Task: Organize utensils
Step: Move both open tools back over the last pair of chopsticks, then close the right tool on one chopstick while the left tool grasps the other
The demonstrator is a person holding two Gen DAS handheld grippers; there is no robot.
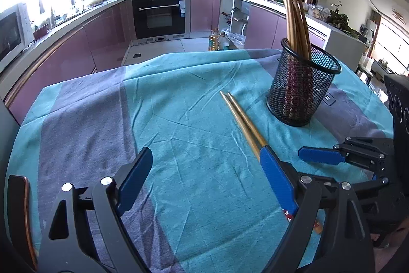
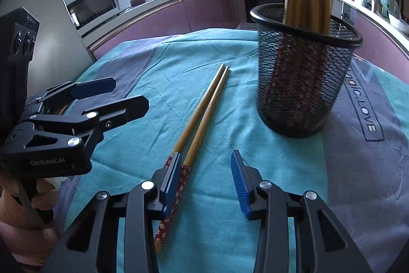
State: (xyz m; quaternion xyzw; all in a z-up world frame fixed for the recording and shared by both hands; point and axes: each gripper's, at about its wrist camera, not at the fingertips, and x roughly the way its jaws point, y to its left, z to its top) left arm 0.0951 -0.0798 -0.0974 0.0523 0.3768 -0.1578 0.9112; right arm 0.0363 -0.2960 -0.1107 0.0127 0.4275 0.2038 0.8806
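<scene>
A pair of chopsticks (image 2: 202,114) lies flat on the teal and grey cloth (image 1: 179,119), side by side and touching along much of their length, their plain tips pointing to the far side and their red flowered ends near the grippers. To the right of the tips, a little apart from them, stands a black mesh cup (image 2: 301,78), upright, with more chopsticks (image 1: 294,14) standing in it and leaning out over its rim. The left gripper (image 1: 204,178) hangs over the cloth with its jaws spread wide and nothing between them; its right finger crosses in front of the lying pair in its own view. The right gripper (image 2: 207,181) is partly spread and grips nothing: its left pad covers the flowered ends, while the other pad stands clear of them to the right.
</scene>
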